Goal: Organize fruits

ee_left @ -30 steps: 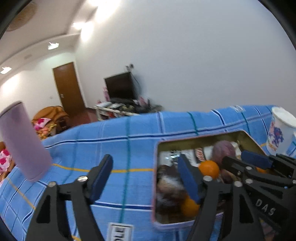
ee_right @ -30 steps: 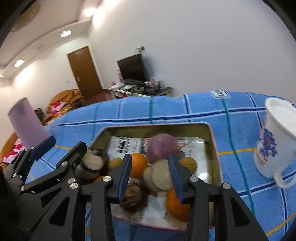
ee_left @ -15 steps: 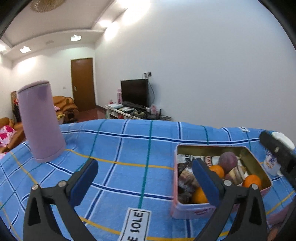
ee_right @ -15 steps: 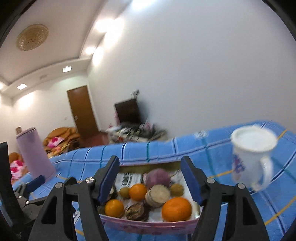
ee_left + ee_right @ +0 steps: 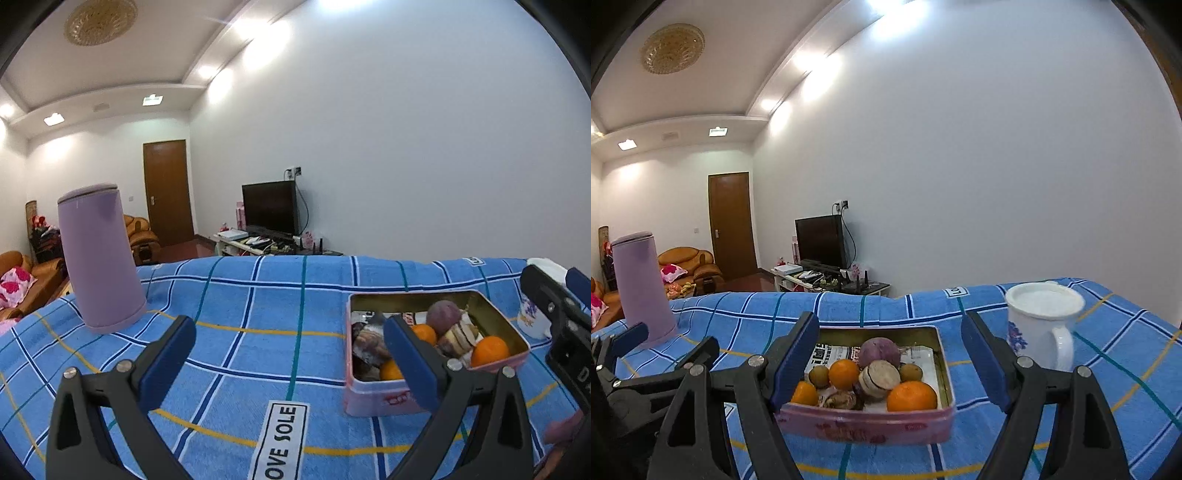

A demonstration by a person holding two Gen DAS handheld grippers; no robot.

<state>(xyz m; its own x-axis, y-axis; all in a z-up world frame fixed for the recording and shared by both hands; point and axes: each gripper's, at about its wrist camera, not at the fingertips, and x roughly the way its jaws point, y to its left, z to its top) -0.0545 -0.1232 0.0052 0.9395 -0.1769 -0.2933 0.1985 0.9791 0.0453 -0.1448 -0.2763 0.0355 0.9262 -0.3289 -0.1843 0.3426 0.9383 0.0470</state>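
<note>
A pink rectangular tin point(image 5: 871, 424) sits on the blue checked cloth and holds several fruits: oranges point(image 5: 911, 397), a purple round one point(image 5: 879, 351), small brown ones and a sliced piece point(image 5: 880, 377). The tin also shows in the left wrist view point(image 5: 373, 397), at the right. My right gripper point(image 5: 890, 365) is open and empty, held back from the tin's near side. My left gripper point(image 5: 290, 354) is open and empty, above bare cloth left of the tin.
A tall lilac tumbler point(image 5: 98, 254) stands at the far left of the table. A white mug with a lid point(image 5: 1043, 325) stands right of the tin. The blue checked cloth point(image 5: 258, 295) covers the table. Behind are a TV stand, a door and sofas.
Both grippers have pulled back and up from the tin. The right gripper's jaws have opened wider. The fruits stay in the tin.
</note>
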